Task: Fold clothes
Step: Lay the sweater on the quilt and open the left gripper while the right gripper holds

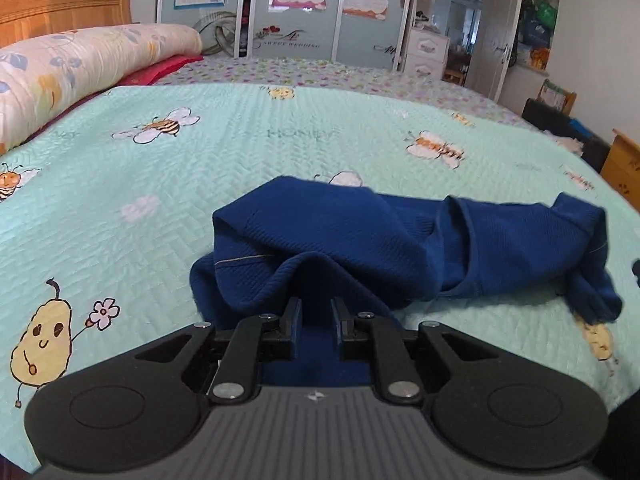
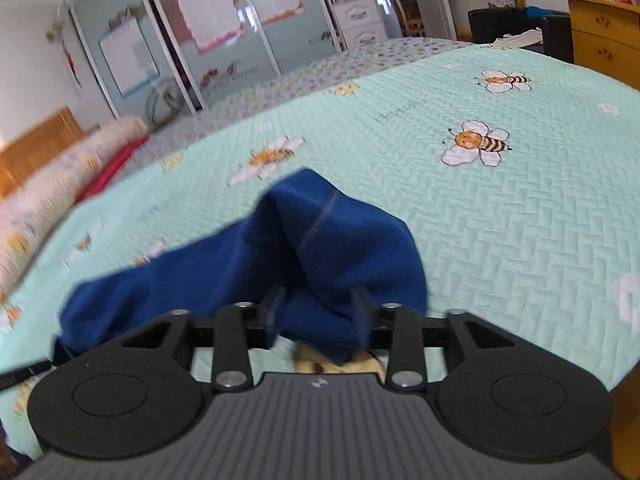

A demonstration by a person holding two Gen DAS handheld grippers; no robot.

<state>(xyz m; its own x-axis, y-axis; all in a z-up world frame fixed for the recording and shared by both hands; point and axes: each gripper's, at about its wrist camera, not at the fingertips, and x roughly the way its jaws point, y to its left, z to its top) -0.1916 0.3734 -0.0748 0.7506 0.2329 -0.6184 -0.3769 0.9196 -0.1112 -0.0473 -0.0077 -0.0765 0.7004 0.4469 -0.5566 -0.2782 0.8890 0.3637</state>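
A dark blue ribbed knit garment (image 1: 360,248) lies bunched on a mint-green quilted bedspread printed with bees (image 1: 240,140). The left gripper (image 1: 316,312) points down at the garment's near edge; its jaws stand narrowly apart with blue cloth between them, but whether the pads press on it cannot be told. The right gripper (image 2: 318,308) is released, jaws parted wide, with a fold of the garment (image 2: 320,240) loose between them. A floral pillow (image 1: 80,64) lies at the bed's far side.

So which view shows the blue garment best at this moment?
The left wrist view: the blue garment lies sharp and nearly whole across the bedspread. The right wrist view is blurred, showing only one bunched end and a strip trailing left.
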